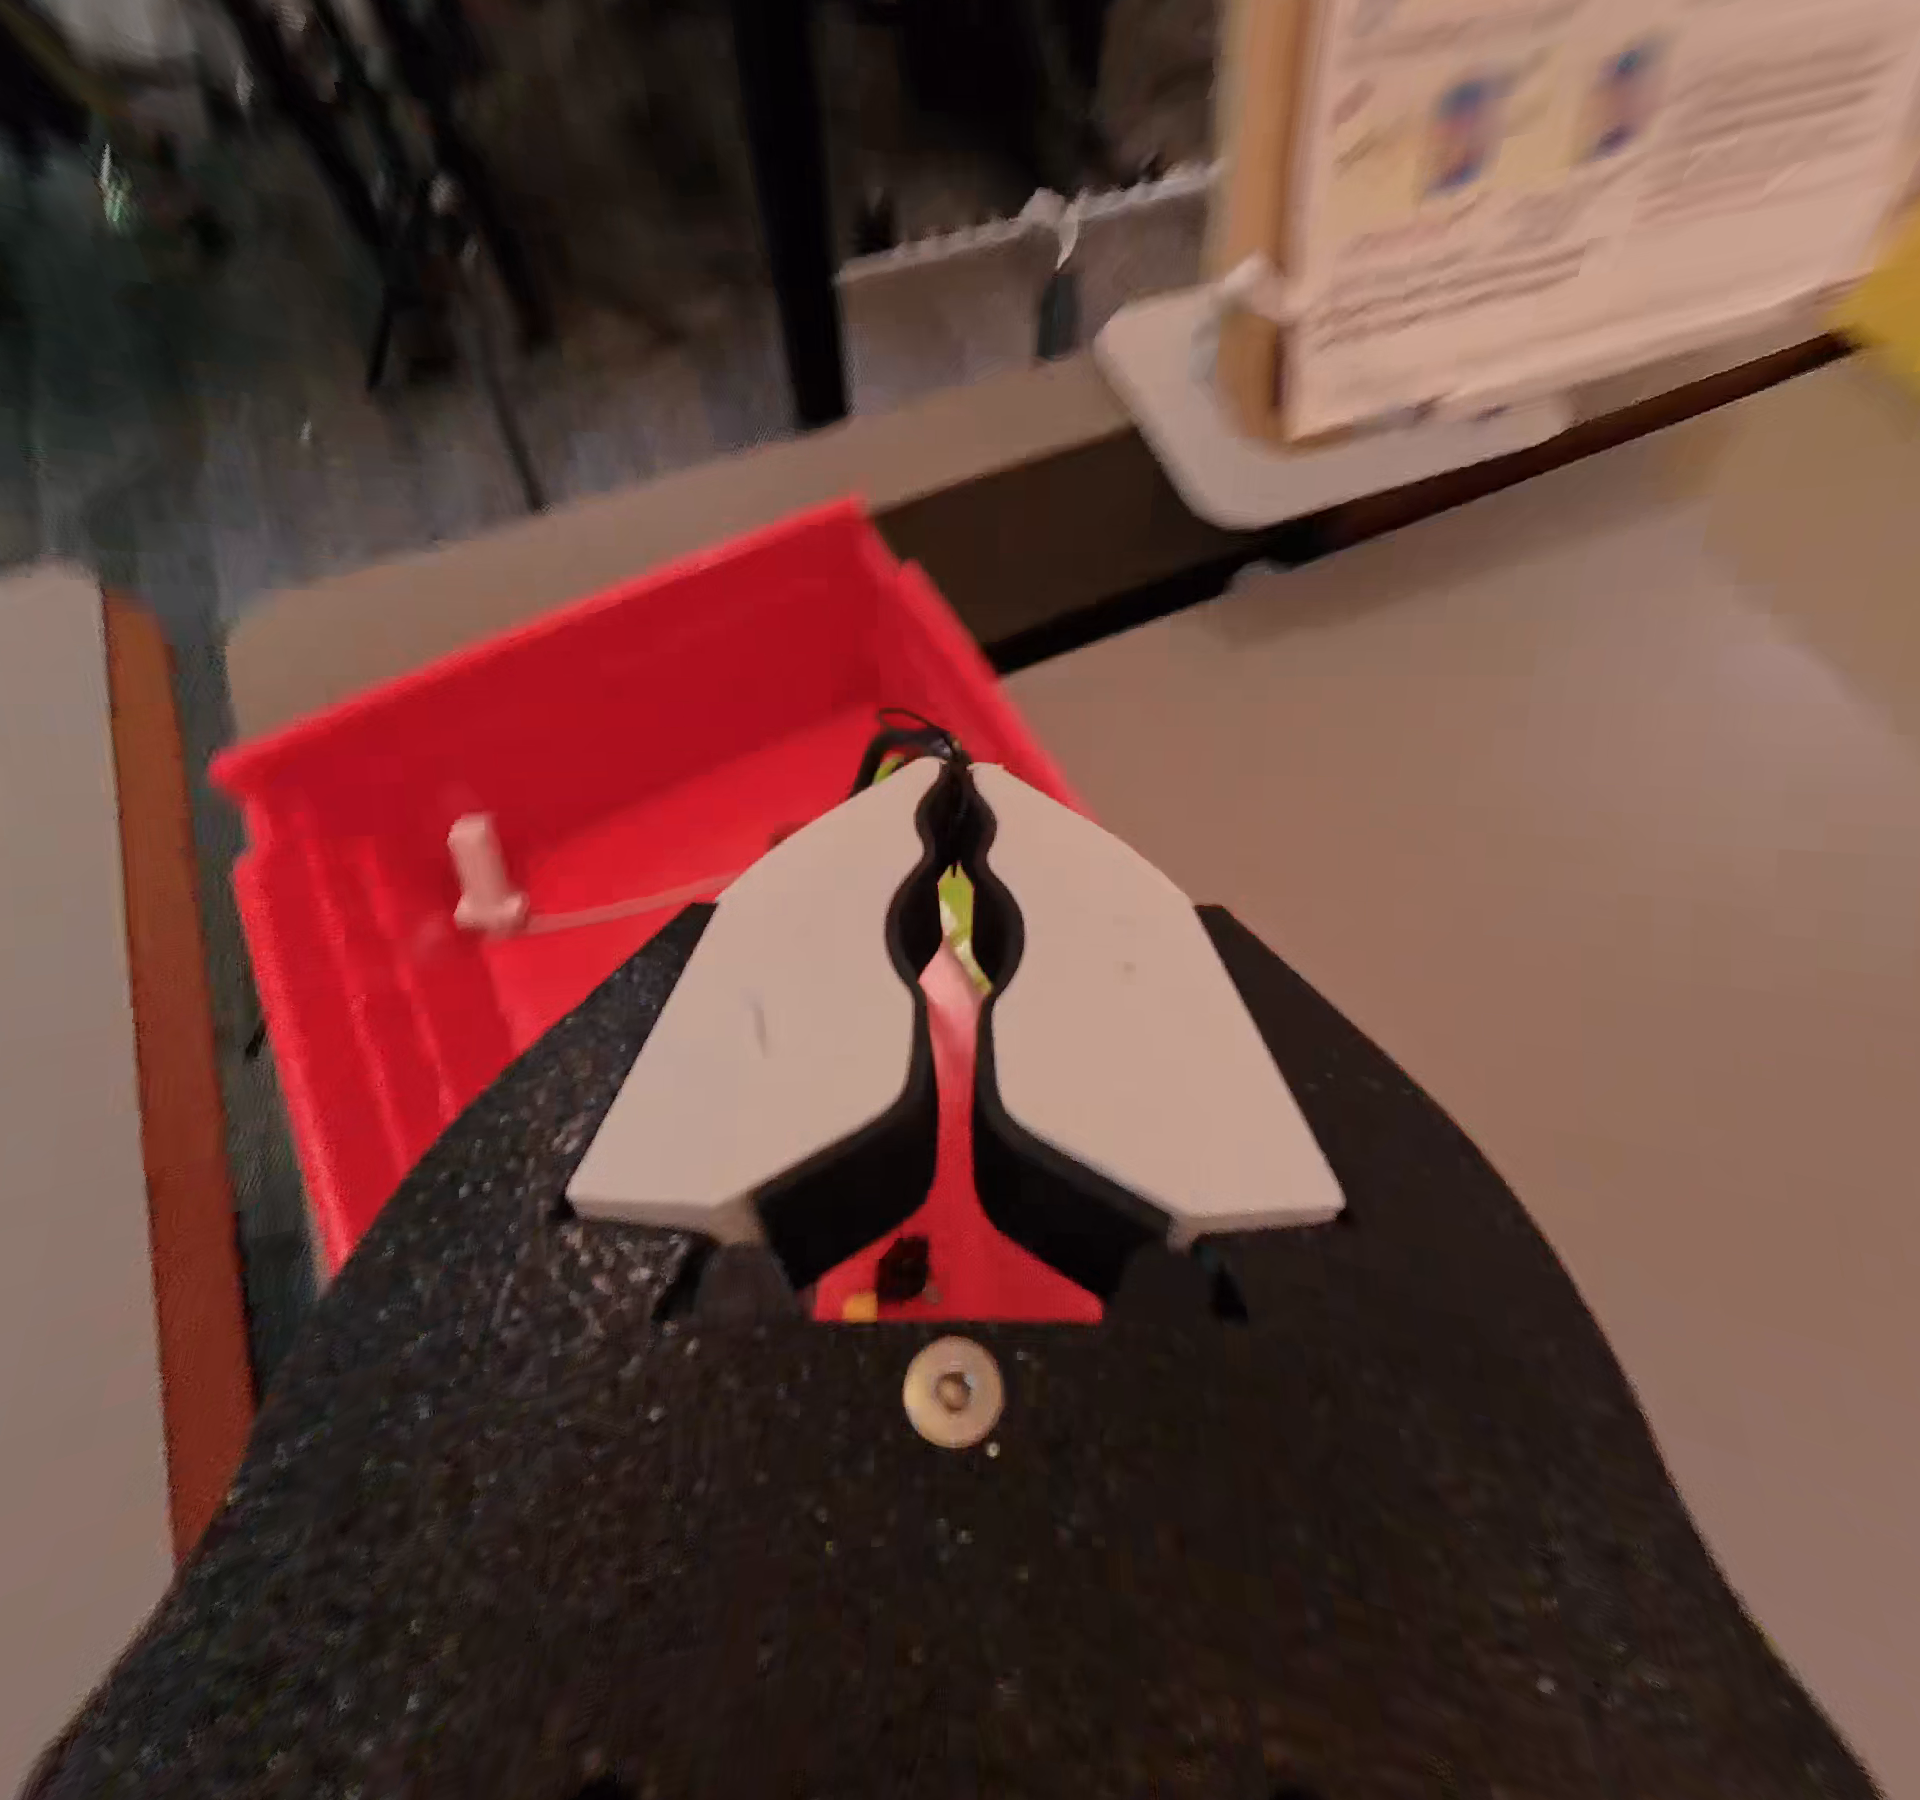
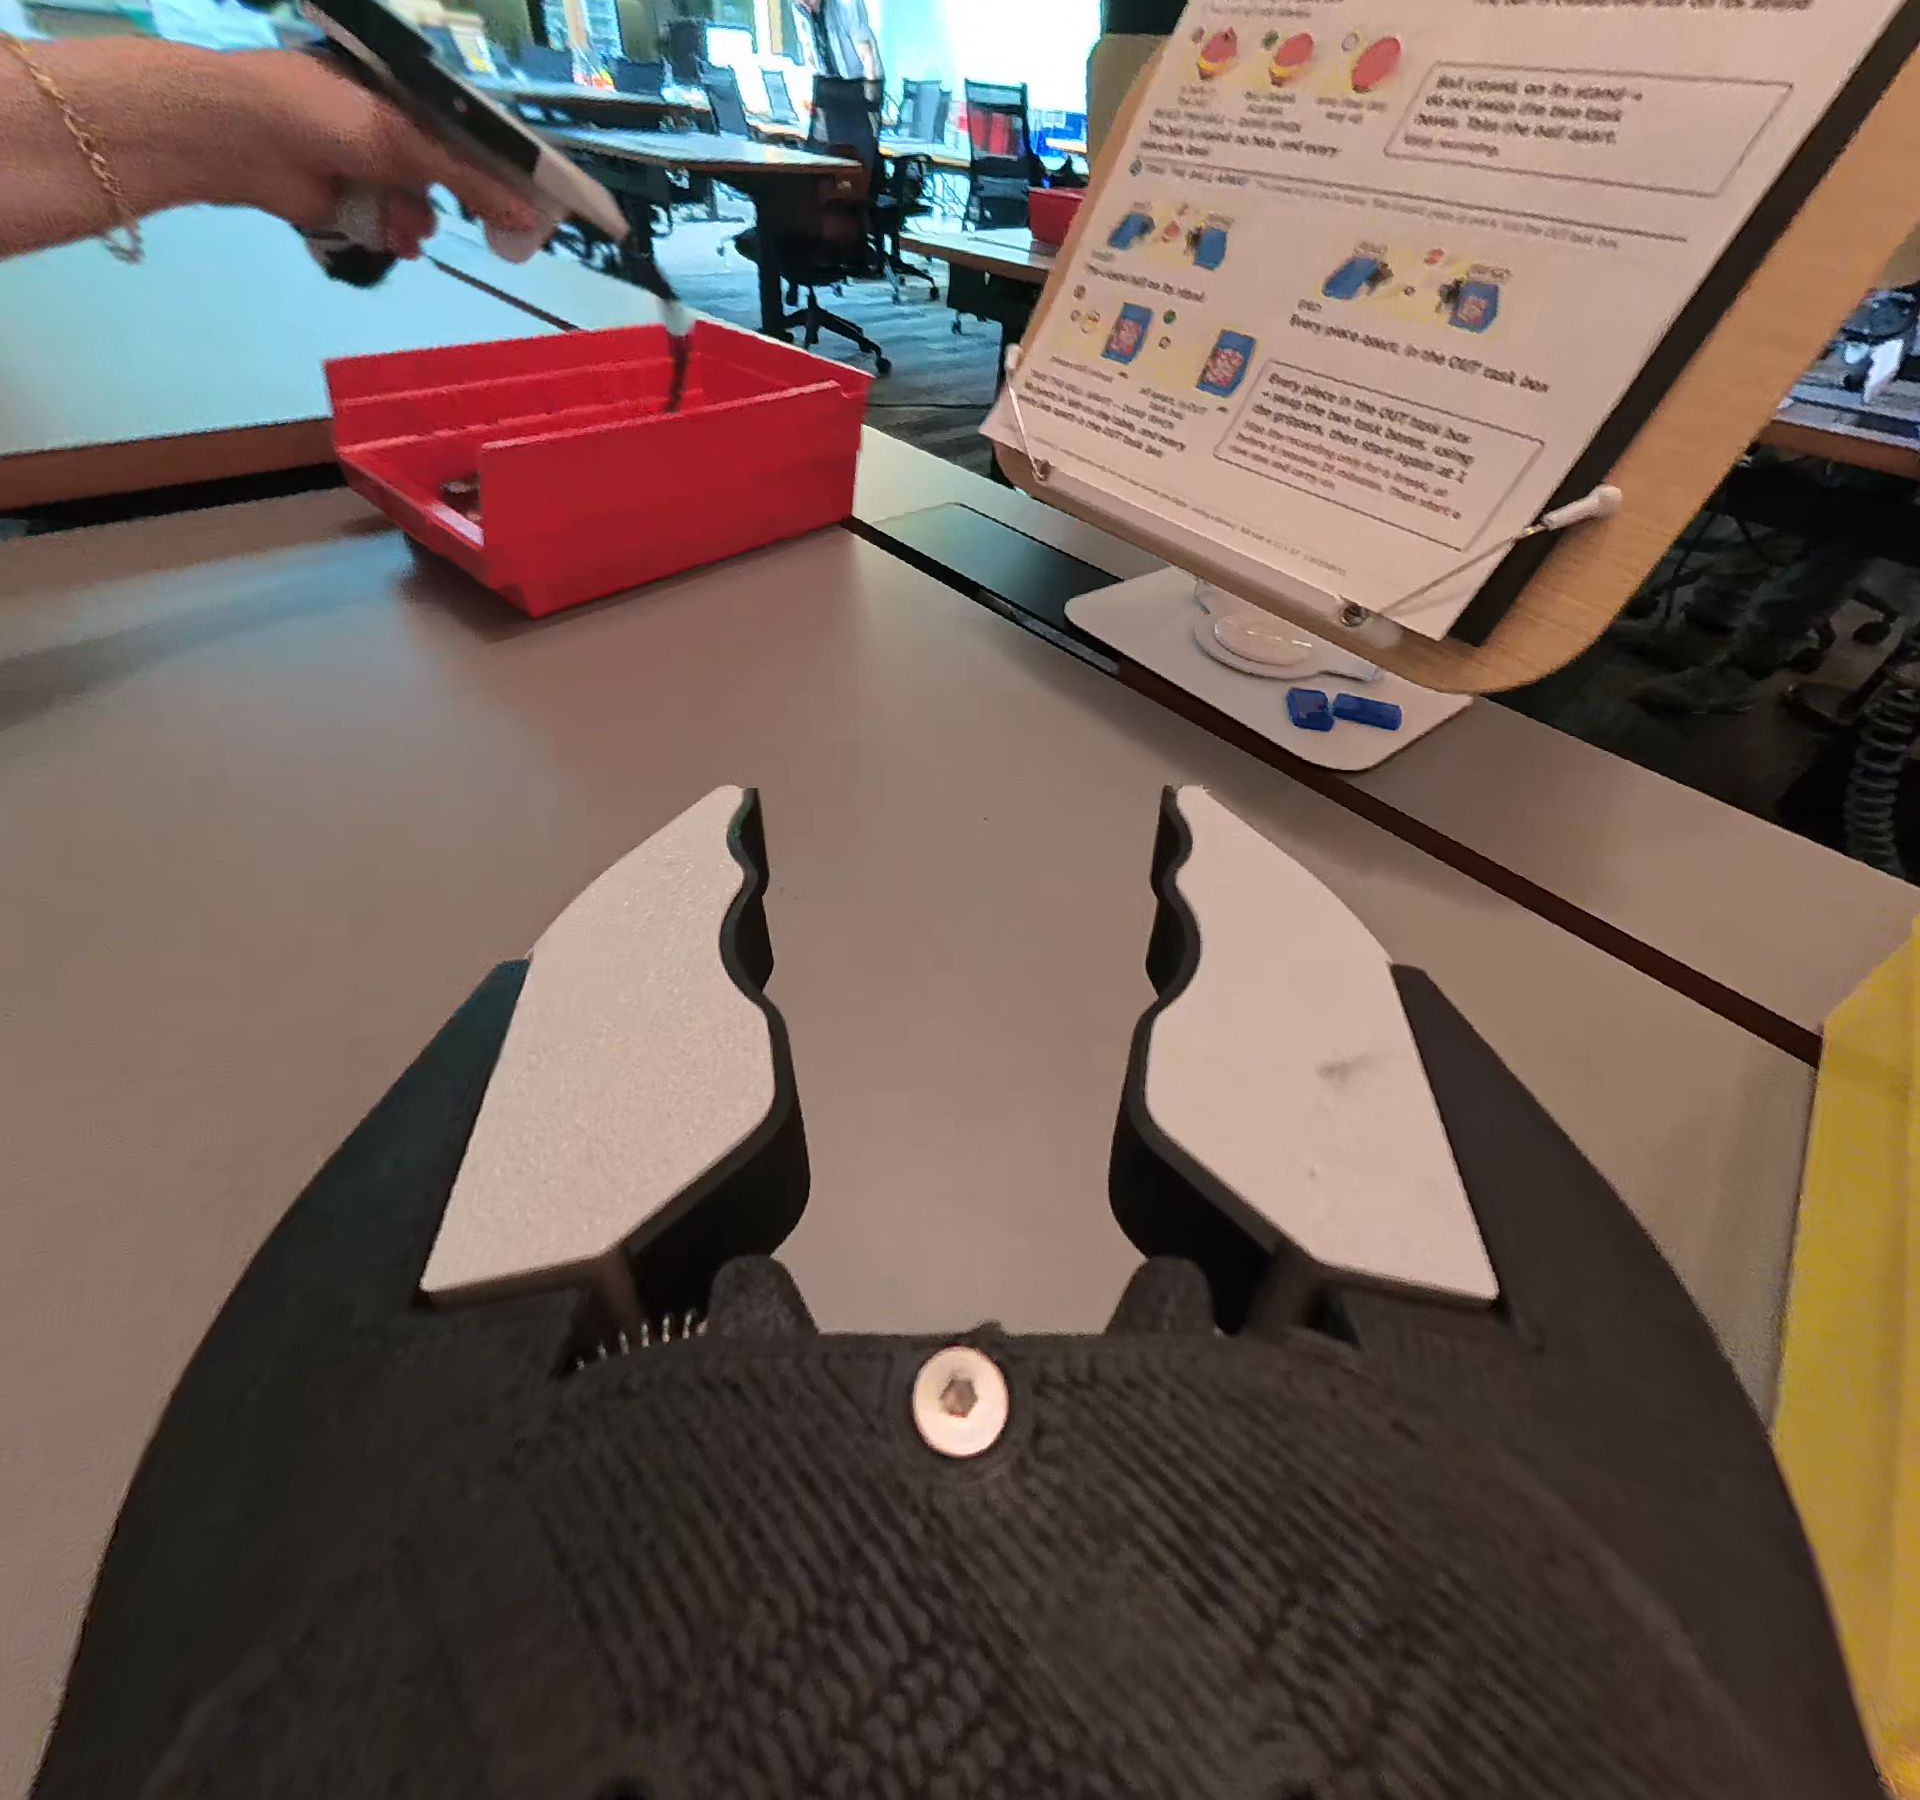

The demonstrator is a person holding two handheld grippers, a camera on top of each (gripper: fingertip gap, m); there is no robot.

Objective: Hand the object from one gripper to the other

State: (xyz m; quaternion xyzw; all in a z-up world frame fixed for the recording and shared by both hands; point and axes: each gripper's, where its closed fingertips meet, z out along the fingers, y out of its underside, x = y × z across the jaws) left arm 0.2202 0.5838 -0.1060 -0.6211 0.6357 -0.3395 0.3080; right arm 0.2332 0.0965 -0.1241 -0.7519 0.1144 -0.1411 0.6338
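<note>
Black tongs (image 2: 958, 820), pale-grey scalloped fingers (image 2: 613, 1054)

Red bin (image 2: 665, 503), grey table (image 2: 935, 690), black-and-white gripper (image 2: 961, 815).

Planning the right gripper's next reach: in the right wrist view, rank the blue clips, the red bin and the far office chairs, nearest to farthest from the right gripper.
1. Blue clips: ahead and to the right, on the white base of the document stand.
2. Red bin: ahead and to the left on the table, with the left gripper dipped into it.
3. Office chairs: beyond the table's far edge.

Measured from the right gripper, which is open.
</note>
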